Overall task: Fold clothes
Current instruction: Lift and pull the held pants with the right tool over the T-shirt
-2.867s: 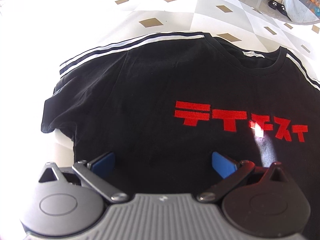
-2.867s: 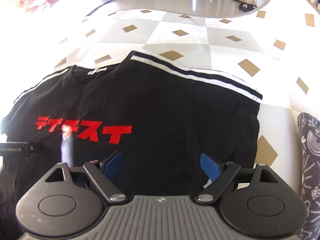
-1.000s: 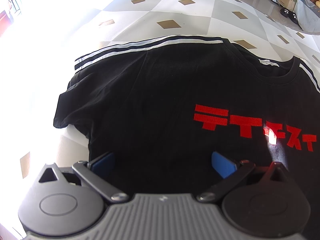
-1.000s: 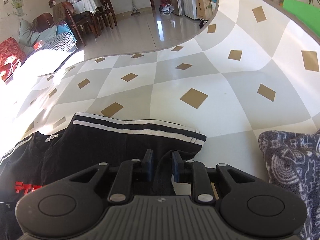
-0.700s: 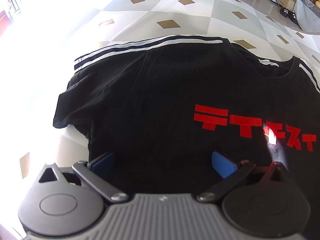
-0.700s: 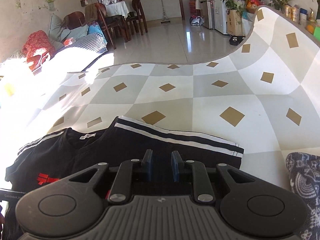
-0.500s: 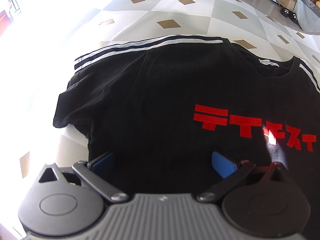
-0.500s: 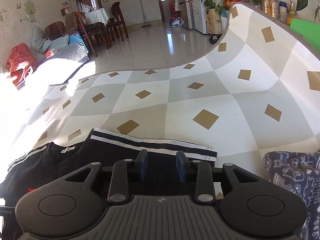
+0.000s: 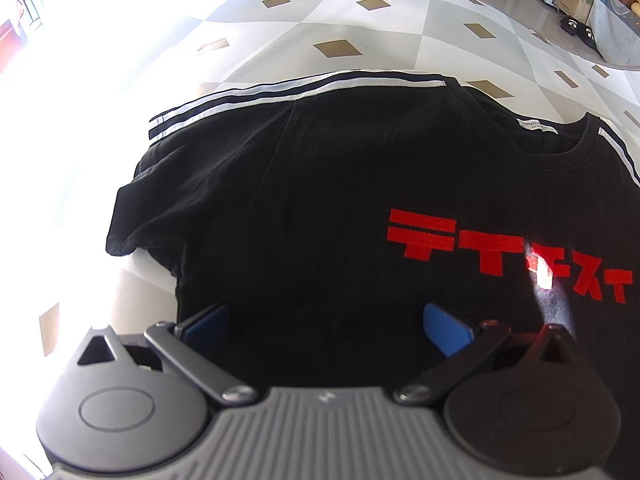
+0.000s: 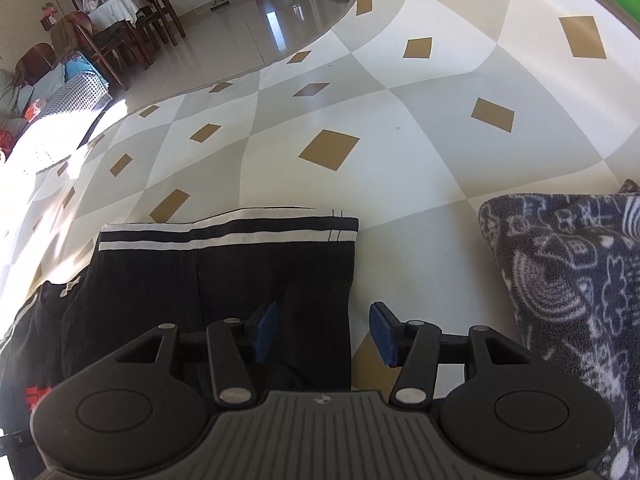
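A black T-shirt with red lettering and white shoulder stripes lies flat on the chequered tablecloth. My left gripper hovers open over the shirt's left side, nothing between its blue pads. In the right wrist view the shirt's right sleeve lies folded in over the body, stripes at its far edge. My right gripper sits just above the sleeve's right edge, its jaws opening; the cloth edge lies under the gap and the pads do not press on it.
A grey-blue patterned towel lies on the table right of the right gripper. Bare tablecloth stretches beyond the shirt. Chairs and a sofa stand across the room behind the table edge.
The right gripper, which was shut on the sleeve fabric, has opened and let it go; it also dropped lower and rolled, and the sleeve now lies flat. The left gripper stayed still.
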Action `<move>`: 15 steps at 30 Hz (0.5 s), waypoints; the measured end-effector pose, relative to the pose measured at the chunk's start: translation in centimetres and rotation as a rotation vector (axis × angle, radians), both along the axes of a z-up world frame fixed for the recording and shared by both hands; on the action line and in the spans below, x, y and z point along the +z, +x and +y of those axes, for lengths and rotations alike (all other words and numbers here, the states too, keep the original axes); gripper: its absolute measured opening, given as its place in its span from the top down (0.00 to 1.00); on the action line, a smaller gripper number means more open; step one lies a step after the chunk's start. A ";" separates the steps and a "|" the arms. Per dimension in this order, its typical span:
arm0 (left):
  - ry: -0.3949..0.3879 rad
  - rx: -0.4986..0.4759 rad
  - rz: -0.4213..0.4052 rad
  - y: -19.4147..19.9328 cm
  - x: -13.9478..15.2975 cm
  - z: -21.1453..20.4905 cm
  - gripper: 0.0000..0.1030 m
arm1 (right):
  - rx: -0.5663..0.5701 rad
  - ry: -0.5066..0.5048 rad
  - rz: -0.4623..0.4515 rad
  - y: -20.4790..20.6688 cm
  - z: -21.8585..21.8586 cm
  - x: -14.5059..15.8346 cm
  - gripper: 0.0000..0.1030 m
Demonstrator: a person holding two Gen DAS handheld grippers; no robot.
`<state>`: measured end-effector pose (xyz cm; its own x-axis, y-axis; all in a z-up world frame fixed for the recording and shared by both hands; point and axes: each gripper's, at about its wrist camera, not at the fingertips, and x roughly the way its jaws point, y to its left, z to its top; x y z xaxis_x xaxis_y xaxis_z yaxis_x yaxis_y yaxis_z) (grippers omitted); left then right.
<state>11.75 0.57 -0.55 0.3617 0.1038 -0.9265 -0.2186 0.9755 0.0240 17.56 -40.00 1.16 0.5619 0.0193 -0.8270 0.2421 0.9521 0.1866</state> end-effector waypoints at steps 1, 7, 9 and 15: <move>0.000 0.000 0.000 0.0 0.0 0.0 0.00 | 0.006 -0.004 -0.009 -0.1 0.1 -0.1 0.49; 0.001 -0.001 -0.002 0.2 0.1 -0.1 0.00 | 0.086 -0.040 -0.062 -0.4 1.3 -0.4 0.57; 0.001 -0.001 -0.002 1.3 0.1 -0.7 0.00 | 0.105 -0.043 -0.068 -0.3 1.8 -0.4 0.68; 0.001 -0.002 -0.002 2.4 0.3 -1.2 0.00 | 0.139 -0.075 -0.106 -0.4 2.7 0.2 0.88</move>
